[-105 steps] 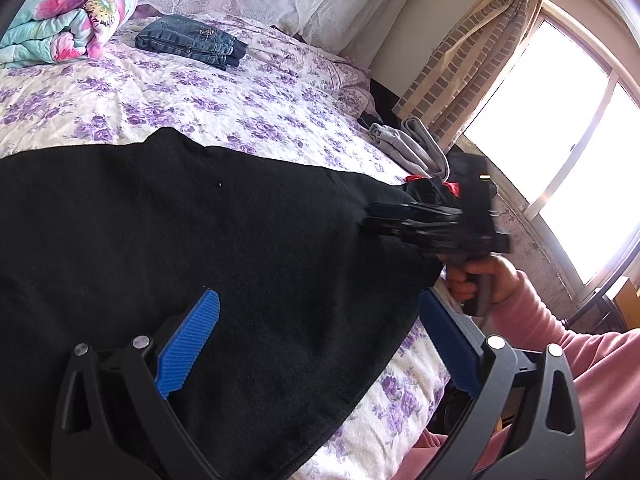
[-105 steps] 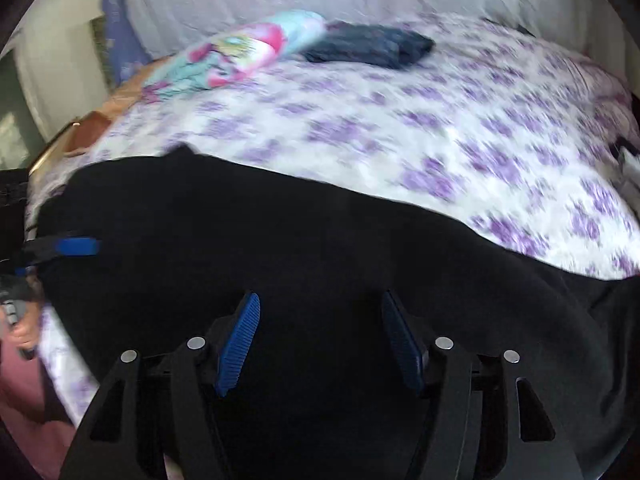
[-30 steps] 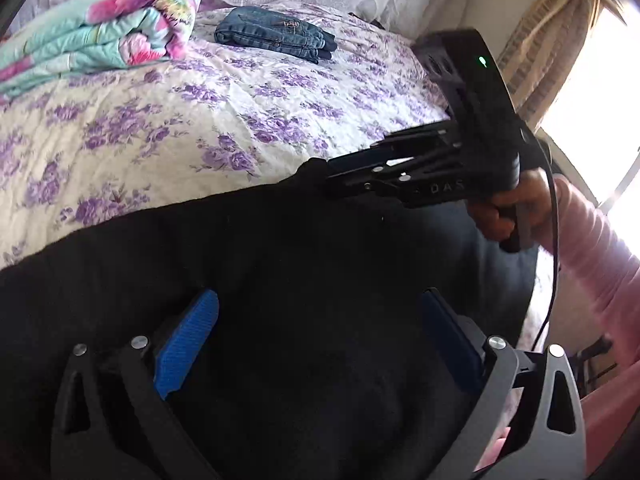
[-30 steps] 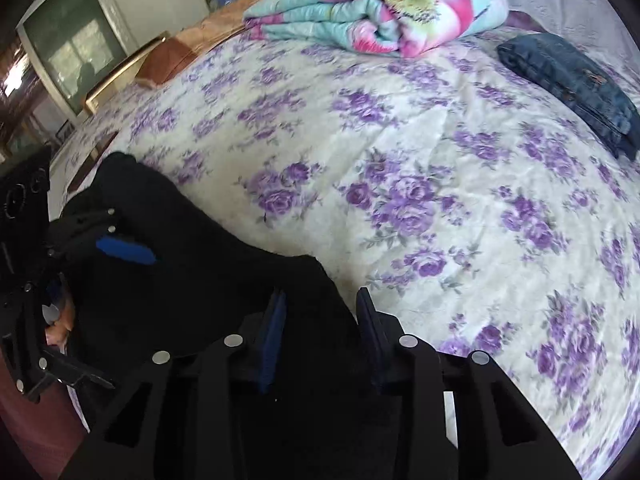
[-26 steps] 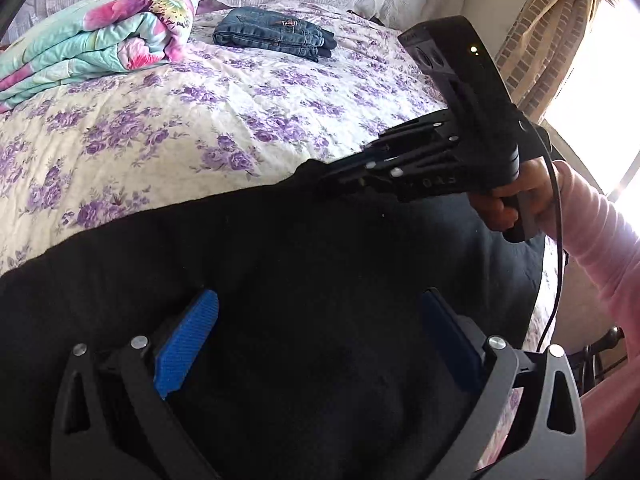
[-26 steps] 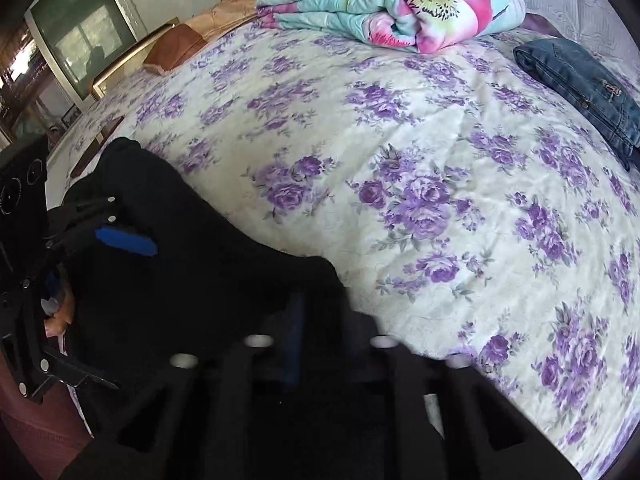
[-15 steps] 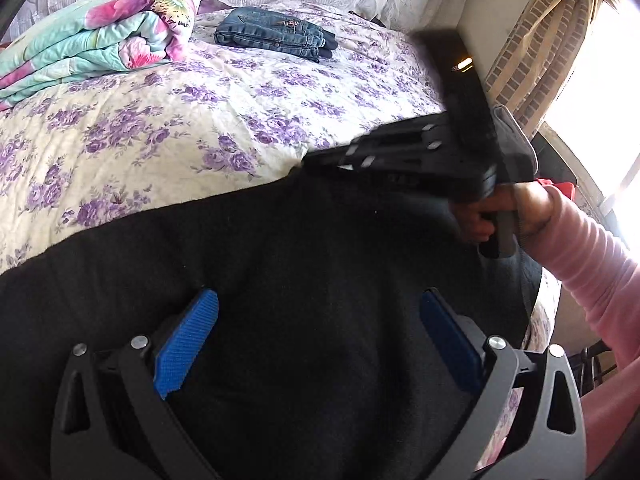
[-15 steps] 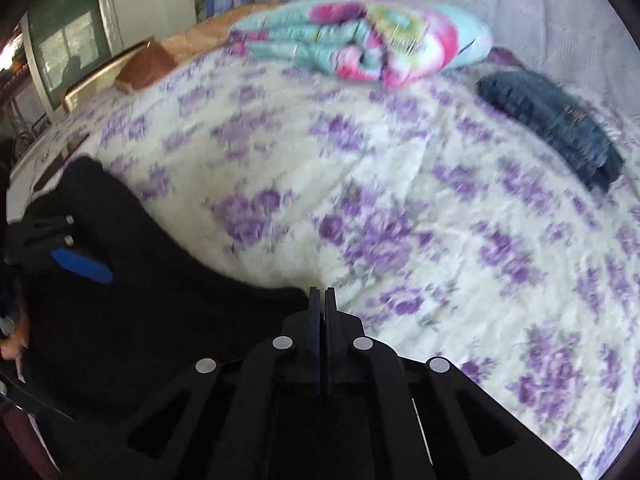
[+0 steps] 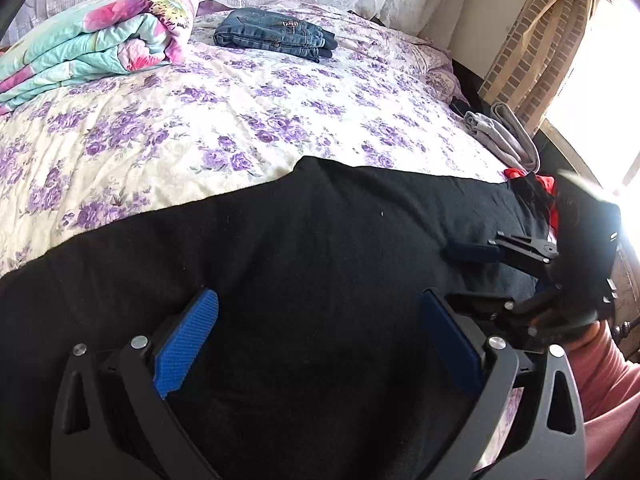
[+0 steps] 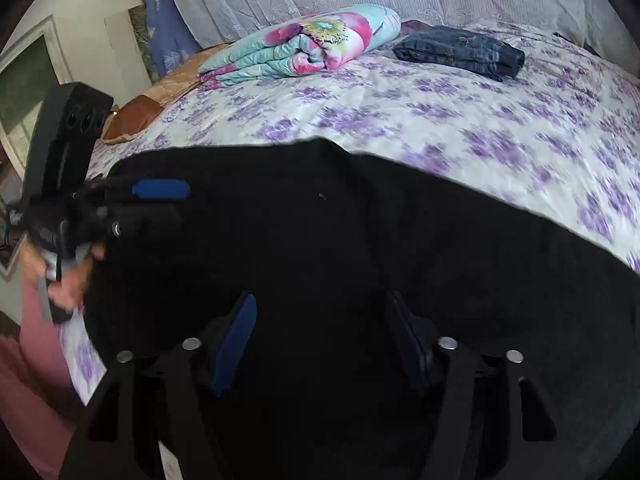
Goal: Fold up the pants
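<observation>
Black pants [image 9: 304,240] lie spread across the near part of a bed with a purple-flowered sheet [image 9: 240,120]. My left gripper [image 9: 320,300] hovers over them, its blue pads wide apart and holding nothing. My right gripper [image 10: 320,300] is above the pants [image 10: 360,240] too. Its jaws are opening, and only flat cloth lies below them, not pinched. In the left wrist view the right gripper [image 9: 456,276] sits low at the right, held by a hand in a pink sleeve [image 9: 600,364]. The right wrist view shows the left gripper [image 10: 176,204] at the pants' left end.
Folded blue jeans [image 9: 276,34] and a rolled floral quilt [image 9: 92,44] lie at the far side of the bed. Grey clothes [image 9: 504,136] and something red [image 9: 548,188] sit at the bed's right edge, near a curtain [image 9: 532,48] and a bright window.
The right gripper shut at the pants' far edge, then let go. It swung back to the near right with its jaws apart. The left gripper stayed put and open.
</observation>
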Demonstrator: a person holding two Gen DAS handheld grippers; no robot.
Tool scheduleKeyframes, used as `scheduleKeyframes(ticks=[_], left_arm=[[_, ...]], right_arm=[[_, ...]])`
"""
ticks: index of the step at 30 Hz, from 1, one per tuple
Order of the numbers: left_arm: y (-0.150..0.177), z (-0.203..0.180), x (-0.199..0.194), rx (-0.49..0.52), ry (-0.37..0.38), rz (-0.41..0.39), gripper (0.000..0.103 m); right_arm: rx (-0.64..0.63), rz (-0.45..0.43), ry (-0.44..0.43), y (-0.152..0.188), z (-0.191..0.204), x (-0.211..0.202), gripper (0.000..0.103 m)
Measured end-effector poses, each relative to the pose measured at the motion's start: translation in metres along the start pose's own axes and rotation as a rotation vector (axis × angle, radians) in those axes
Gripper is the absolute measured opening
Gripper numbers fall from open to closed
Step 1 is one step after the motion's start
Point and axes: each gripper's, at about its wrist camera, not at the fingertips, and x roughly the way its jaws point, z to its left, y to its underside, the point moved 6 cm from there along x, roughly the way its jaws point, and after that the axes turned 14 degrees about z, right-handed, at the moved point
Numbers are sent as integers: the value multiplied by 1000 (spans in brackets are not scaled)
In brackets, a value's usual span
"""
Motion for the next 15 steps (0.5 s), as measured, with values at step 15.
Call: scheduleKeyframes(ticks=[15], left_arm=[[3,2,-4,-24,36,-25,98]], right_arm=[[412,-83,520,97,-251,-126,72]])
